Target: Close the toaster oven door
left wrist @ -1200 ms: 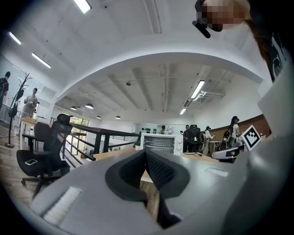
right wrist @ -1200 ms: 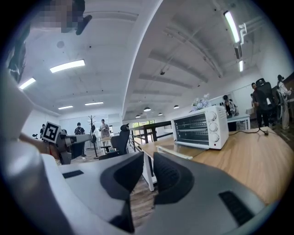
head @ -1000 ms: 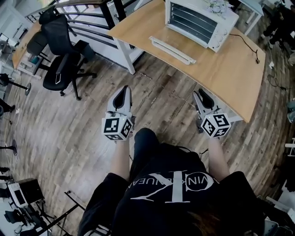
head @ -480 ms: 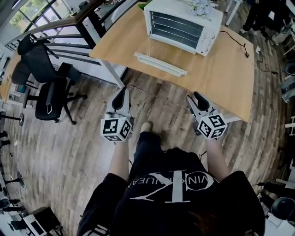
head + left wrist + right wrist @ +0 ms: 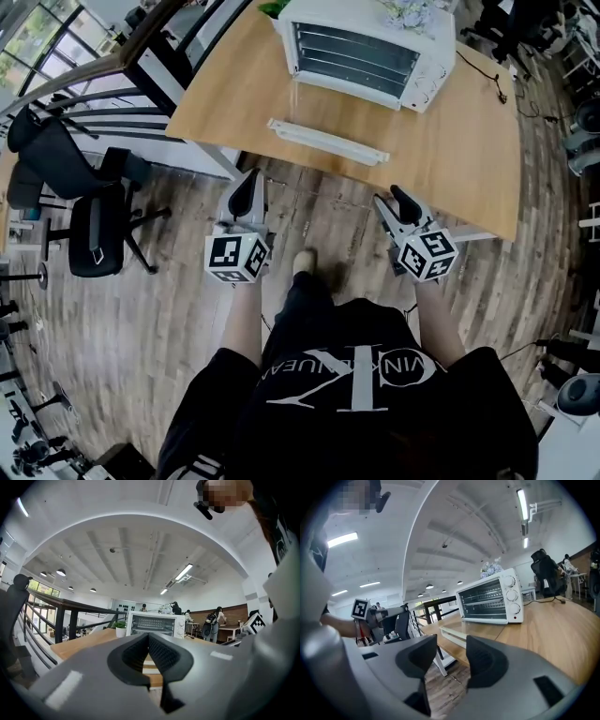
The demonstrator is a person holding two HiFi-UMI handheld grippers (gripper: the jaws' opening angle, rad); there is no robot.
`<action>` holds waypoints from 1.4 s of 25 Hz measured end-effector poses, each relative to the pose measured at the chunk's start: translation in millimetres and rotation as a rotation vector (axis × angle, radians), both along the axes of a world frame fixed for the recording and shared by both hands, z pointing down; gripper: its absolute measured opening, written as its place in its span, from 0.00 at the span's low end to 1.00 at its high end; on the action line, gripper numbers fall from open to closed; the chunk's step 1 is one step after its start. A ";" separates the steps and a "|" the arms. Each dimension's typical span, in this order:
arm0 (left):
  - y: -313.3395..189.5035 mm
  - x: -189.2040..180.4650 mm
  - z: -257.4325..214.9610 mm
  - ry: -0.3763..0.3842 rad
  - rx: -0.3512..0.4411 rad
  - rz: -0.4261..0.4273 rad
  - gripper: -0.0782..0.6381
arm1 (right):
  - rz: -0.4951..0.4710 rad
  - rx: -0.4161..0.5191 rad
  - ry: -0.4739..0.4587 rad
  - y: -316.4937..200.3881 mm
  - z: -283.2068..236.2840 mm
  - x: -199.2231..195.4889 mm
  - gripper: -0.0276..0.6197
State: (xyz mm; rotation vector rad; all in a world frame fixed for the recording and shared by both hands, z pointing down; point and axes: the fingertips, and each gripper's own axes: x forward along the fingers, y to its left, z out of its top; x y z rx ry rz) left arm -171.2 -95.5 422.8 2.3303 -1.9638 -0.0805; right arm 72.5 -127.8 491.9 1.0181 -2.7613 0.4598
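2 grippers at the near edge of a light wooden desk (image 5: 450,159), facing an open toaster oven.
My left gripper's (image 5: 247,182) jaws are together, empty. My right gripper's (image 5: 388,200) jaws stand apart with nothing between them, and have just been opening. The white box-shaped toaster oven (image 5: 361,47) sits at the desk's far edge. Its glass drop-down door (image 5: 328,142) lies open toward me, apart from both grippers.

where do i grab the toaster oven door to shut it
Take the white handle on the free edge of the toaster oven door, from the near side of the table. The door lies folded flat, hinged at the oven, so lifting that edge should swing it shut.
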 end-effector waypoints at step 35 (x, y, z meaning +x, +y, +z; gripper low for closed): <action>-122.7 -23.1 45.9 -0.023 -0.095 0.265 0.13 | 0.420 -0.158 0.165 -93.9 94.5 -15.5 0.30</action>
